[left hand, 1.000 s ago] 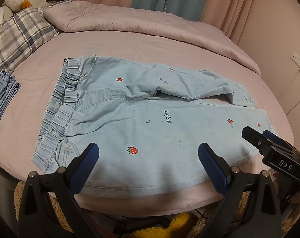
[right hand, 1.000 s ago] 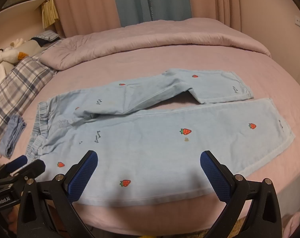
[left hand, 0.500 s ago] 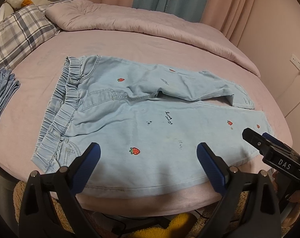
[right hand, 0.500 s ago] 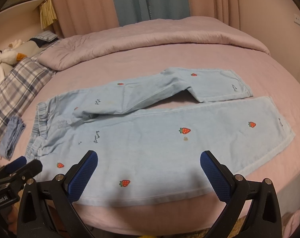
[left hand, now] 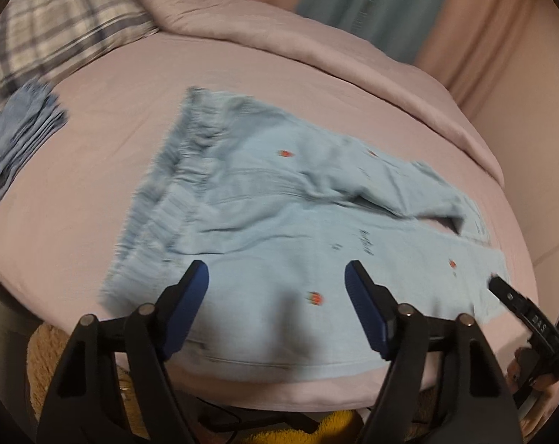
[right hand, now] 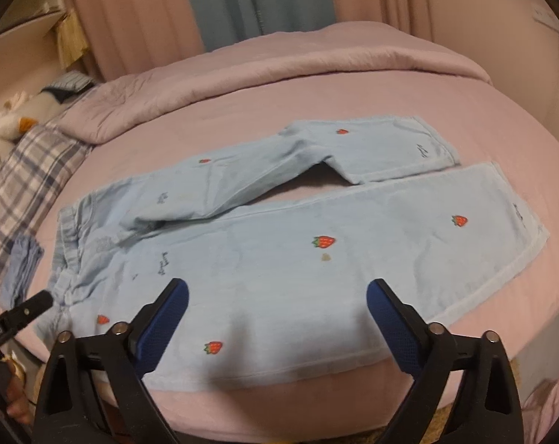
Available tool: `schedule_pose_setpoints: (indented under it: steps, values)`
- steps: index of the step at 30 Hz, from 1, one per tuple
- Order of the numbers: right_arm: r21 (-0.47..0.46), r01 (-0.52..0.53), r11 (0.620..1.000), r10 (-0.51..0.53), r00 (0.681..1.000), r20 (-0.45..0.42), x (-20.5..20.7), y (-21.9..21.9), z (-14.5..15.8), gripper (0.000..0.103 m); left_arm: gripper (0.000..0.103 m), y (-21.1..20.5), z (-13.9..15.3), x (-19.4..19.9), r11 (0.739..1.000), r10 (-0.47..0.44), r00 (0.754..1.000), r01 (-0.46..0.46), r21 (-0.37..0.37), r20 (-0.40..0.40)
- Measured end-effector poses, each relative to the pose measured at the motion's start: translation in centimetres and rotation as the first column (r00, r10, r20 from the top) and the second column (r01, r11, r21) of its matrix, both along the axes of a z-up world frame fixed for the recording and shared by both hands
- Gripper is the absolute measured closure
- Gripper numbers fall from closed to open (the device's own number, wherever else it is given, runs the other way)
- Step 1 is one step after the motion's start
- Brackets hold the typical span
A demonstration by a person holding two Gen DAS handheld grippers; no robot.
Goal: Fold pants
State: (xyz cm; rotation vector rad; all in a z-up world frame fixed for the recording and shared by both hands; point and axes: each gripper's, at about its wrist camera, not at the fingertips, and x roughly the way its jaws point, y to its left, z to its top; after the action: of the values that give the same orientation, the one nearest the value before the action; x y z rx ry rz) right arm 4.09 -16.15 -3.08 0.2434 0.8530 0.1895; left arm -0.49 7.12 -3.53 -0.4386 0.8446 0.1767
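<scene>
Both the left gripper and right gripper hover spread; the strawberry-print pants have a twisted far leg that may fold crooked.

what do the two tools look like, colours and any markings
Both are alike: the left tool and right tool have black plastic scissor-like arms with silver pivot pins, ending in flat blue textured pads. Seen from the left camera, the right tool carries white lettering that looks like "DAS". No cables or sleeves show.
</scene>
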Motion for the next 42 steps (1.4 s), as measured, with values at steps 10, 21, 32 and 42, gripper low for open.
schedule_pose_setpoints:
  steps: [10,21,32,42]
  values:
    - [0.159,0.315,0.936,-0.298,0.947,-0.118,1.0,-13.6,-2.9,0.043,0.050,6.1,-3.7,-1.8,0.972,0.159,0.983,-0.171,-0.161,-0.087]
    - [0.153,0.567,0.809,-0.530,0.817,-0.228,0.7,-24.3,-6.4,0.051,0.053,7.3,-4.9,-2.9,0.940,0.190,0.976,-0.213,-0.268,-0.109]
    - [0.208,0.580,0.788,-0.529,0.809,-0.255,1.6,-26.4,-8.7,0.090,0.103,7.9,-6.5,-2.6,0.903,0.194,0.979,-0.202,-0.380,-0.061]
    - [0.216,0.538,0.815,-0.518,0.843,-0.142,-1.1,-26.1,-4.2,0.098,0.103,11.5,-1.0,-5.3,0.919,0.297,0.954,-0.274,-0.284,0.043]
